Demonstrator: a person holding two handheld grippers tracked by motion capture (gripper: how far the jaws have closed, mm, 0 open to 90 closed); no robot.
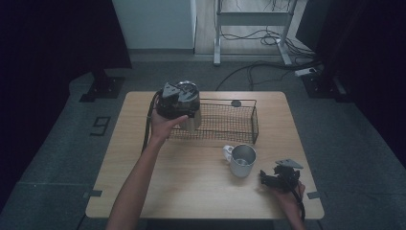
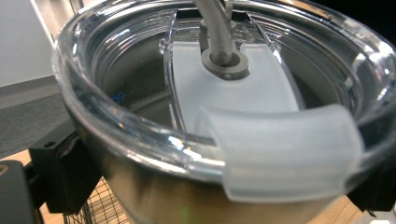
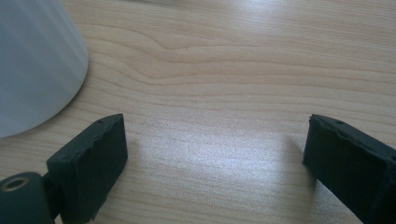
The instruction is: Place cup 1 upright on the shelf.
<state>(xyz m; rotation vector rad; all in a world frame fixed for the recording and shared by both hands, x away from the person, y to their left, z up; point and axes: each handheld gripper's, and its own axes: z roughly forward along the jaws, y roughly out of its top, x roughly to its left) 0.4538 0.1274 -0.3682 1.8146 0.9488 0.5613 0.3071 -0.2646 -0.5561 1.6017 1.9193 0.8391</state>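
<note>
left gripper (image 1: 184, 115) clamping steel tumbler with clear plastic lid (image 2: 205, 116), carrying it over black wire basket's (image 1: 239, 125) left end | right gripper (image 1: 273, 178) resting wide apart near white mug (image 1: 242, 160), waiting

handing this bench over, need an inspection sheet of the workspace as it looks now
surface: wooden table, bare in front.
job's things: steel tumbler with clear lid and straw, held at the left end of the wire basket; white mug upright in front of the basket.
clutter: small dark round thing behind the basket.
grippers: left claw shut on the tumbler; right claw open, low over the table beside the mug.
cables: one trails from the left claw; loose cables on the floor.
surroundings: grey floor, metal frame behind, dark sides.
</note>
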